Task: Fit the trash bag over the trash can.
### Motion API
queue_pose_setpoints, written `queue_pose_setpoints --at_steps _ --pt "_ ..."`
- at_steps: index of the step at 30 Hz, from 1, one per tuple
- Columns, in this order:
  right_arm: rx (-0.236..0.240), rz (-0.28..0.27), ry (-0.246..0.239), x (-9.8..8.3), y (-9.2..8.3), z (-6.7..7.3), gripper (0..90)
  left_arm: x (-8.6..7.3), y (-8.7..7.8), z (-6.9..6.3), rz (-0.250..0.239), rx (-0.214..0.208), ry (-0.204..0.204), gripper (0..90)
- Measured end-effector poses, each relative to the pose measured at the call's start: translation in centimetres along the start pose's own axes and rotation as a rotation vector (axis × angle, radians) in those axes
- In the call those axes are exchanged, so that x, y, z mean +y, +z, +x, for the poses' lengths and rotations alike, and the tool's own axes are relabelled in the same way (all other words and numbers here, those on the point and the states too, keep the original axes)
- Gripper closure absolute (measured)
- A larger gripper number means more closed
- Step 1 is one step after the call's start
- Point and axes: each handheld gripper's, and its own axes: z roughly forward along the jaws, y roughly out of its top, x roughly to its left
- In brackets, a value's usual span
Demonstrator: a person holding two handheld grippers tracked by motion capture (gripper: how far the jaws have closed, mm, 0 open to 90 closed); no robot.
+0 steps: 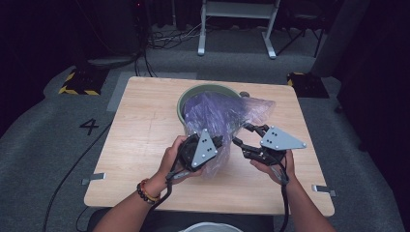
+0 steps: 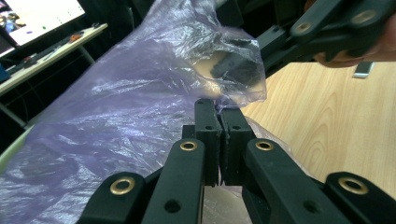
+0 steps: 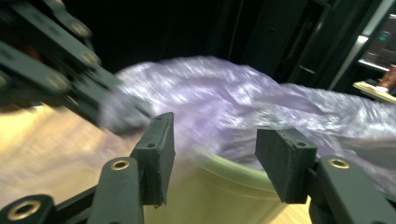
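Purple plastic bag [image 1: 220, 121] draped over a green bucket [image 1: 193, 94] at the table's [image 1: 140, 145] far middle.

The bag's near edge is pinched by the closed left gripper [image 2: 219, 122]; the right gripper [image 3: 212, 149], half open and empty, is held just right of it.

Your left gripper [image 1: 218, 143] and right gripper [image 1: 240, 136] are black, brass-riveted, each topped by a grey triangular plate; a beaded bracelet [image 1: 144, 191] circles your left wrist.

A lab: numbered floor [image 1: 89, 126], hazard-striped blocks [image 1: 80, 81], cables [image 1: 164, 38].
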Motion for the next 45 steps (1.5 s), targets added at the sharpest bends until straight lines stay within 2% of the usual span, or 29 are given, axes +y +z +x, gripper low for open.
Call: queue_pose_setpoints --at_steps 2,3,5,6,9,10,11,12,13,16,20,22,24,26,27,29,32,35,37,40,43,45 --pt "-0.011 0.012 0.004 -0.2 0.2 -0.2 47.9 0.0 -0.6 0.4 -0.008 0.012 0.003 89.9" --pt "-0.012 0.017 0.005 -0.4 0.3 -0.2 47.9 -0.1 -0.9 0.7 -0.013 0.004 -0.005 90.0" --pt "-0.025 0.032 0.001 -0.6 0.5 -0.3 48.0 -0.1 -1.3 1.1 -0.017 0.022 0.001 90.0" --pt "-0.023 0.036 0.002 -0.6 0.6 -0.4 48.1 -0.2 -1.5 1.4 -0.027 0.013 -0.017 90.0" --pt "-0.037 0.053 0.005 -0.9 0.9 -0.4 48.7 -0.3 -1.9 2.1 -0.039 0.040 -0.042 90.0" --pt "-0.022 0.049 0.014 -0.9 0.9 -0.5 48.8 -0.4 -2.1 2.5 -0.051 0.023 -0.074 90.0" --pt "0.005 0.041 0.033 -1.0 0.9 -0.4 48.8 -0.5 -2.0 2.6 -0.059 0.017 -0.088 90.0" --pt "0.016 0.037 0.039 -0.9 0.8 -0.3 48.2 -0.6 -2.0 2.8 -0.060 0.009 -0.095 90.0" --pt "0.047 0.024 0.034 -0.8 0.7 0.0 46.3 -0.7 -1.9 2.8 -0.059 0.004 -0.096 90.0" --pt "0.120 -0.003 0.020 -0.5 0.1 1.0 42.4 -0.8 -1.6 2.3 -0.049 -0.001 -0.078 90.0" --pt "0.210 -0.005 0.023 -0.4 0.0 2.1 36.7 -0.7 -1.5 2.1 -0.046 -0.003 -0.065 90.0" --pt "0.239 0.001 0.020 -0.5 0.3 2.7 33.6 -0.7 -1.4 2.0 -0.043 0.007 -0.059 90.0" --pt "0.257 0.008 0.018 -0.6 0.5 3.2 32.0 -0.7 -1.3 2.0 -0.042 -0.002 -0.059 90.0" --pt "0.236 0.017 0.013 -0.6 0.9 3.6 32.0 -0.7 -1.2 1.9 -0.044 -0.003 -0.059 90.0" --pt "0.201 0.031 0.009 -0.7 1.2 3.8 33.2 -0.7 -1.2 1.9 -0.045 -0.005 -0.059 90.0" --pt "0.159 0.042 0.027 -0.8 1.8 3.8 38.6 -0.7 -1.3 1.9 -0.052 -0.002 -0.059 90.0" --pt "0.085 0.047 0.040 -1.0 2.3 3.9 57.4 -0.9 -1.5 2.0 -0.064 0.001 -0.063 90.0" --pt "0.015 0.067 0.018 -1.2 2.6 4.0 78.6 -1.1 -1.9 2.3 -0.067 0.015 -0.066 90.0" --pt "0.017 0.067 0.020 -1.4 2.5 3.8 87.4 -1.4 -2.2 2.7 -0.071 0.024 -0.072 90.0" --pt "0.008 0.069 0.025 -1.9 2.1 3.4 90.0 -2.1 -2.9 3.7 -0.074 0.058 -0.092 90.0" --pt "-0.016 0.066 0.055 -2.3 1.2 2.5 90.0 -2.8 -3.7 4.6 -0.075 0.100 -0.108 90.0" --pt "-0.033 0.065 0.068 -2.6 0.6 1.7 90.0 -3.4 -4.2 5.5 -0.055 0.142 -0.103 90.0"
